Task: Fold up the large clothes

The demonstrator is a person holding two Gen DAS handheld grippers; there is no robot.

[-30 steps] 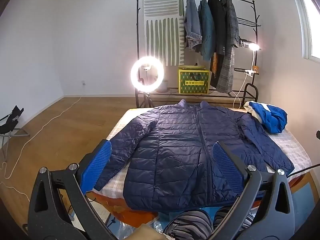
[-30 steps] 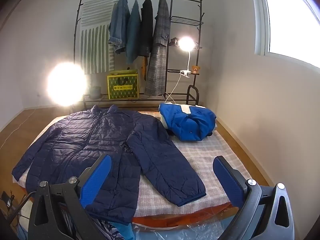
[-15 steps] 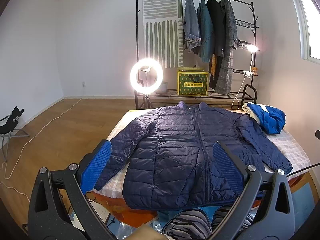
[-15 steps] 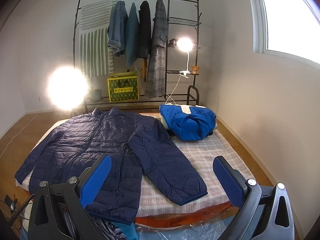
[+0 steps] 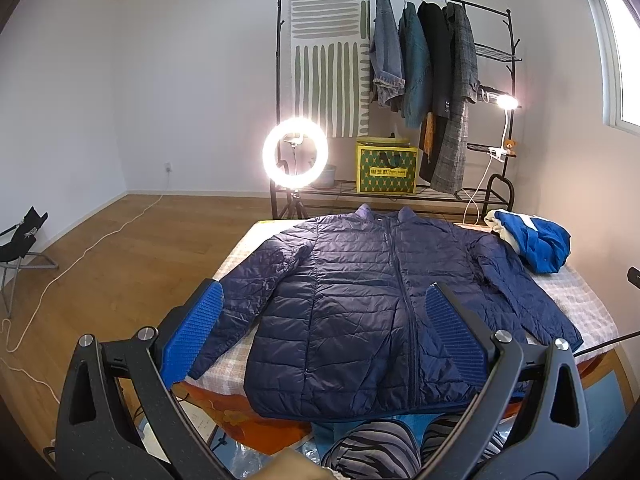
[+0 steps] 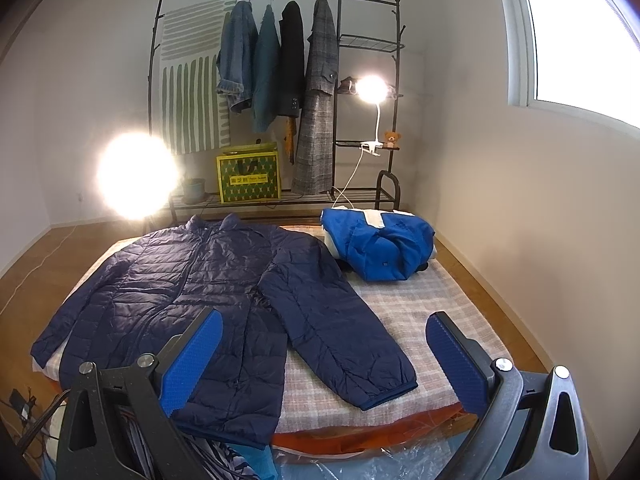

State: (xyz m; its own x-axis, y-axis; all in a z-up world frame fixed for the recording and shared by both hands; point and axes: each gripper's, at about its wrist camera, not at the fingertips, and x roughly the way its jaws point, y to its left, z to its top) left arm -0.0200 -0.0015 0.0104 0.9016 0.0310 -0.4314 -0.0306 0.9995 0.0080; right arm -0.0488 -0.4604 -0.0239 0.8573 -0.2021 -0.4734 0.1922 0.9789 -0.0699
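**Now: navy puffer spread flat on the bed, both tongs empty**

Here my left tongs and right tongs both stand wide open above the near edge of the bed, gripping nothing. The navy quilted jacket lies face up on the bed, zipped, collar toward the far end, hem at the near edge. Its sleeves splay outward; one cuff rests on the checked cover. Its shell is shiny, stitched in horizontal puffed channels. A crumpled blue and white garment sits at the far right corner, apart from the jacket. My blue ribbed pads hide part of the hem. Under the bed's edge, orange fabric and clear plastic show, cut off by the frame.
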